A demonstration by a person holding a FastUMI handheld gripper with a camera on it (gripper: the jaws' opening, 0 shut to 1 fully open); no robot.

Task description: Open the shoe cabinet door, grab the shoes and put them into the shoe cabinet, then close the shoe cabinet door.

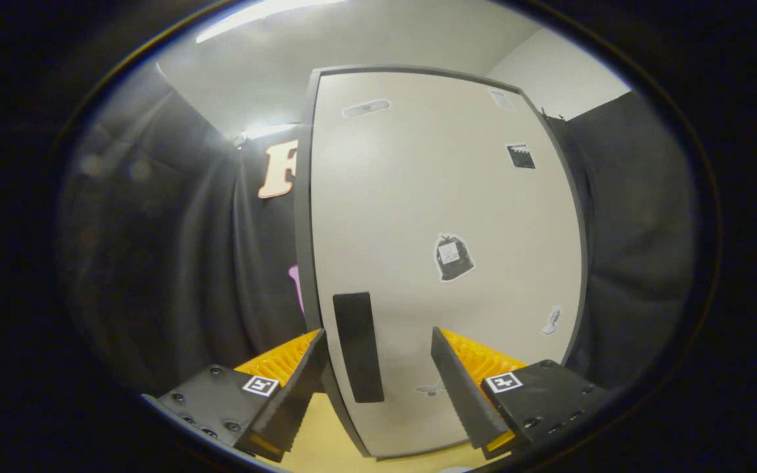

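A tall, pale cream cabinet door (444, 249) with a dark grey edge stands upright across the centre and right of the frame, its long axis vertical. Small stickers dot its face, among them a dark bag-shaped one (453, 257) near the middle. Low on the door, close to its left edge, sits a flat black rectangular handle (359, 347), also upright, its length running top to bottom.

At the bottom of the frame the tool (378, 384) is spread wide, gripping nothing. The handle lies between its two fingers, nearer the left one, and just ahead of the tips; whether either finger touches the door cannot be told. The left finger (286, 401) overlaps the door's dark left edge, so that edge also sits within the gap.

Black cloth hangs on both sides of the door, and a pale yellow floor (326, 440) shows beneath the fingers. The door looks shut or nearly so, so opening it seems the step in hand.
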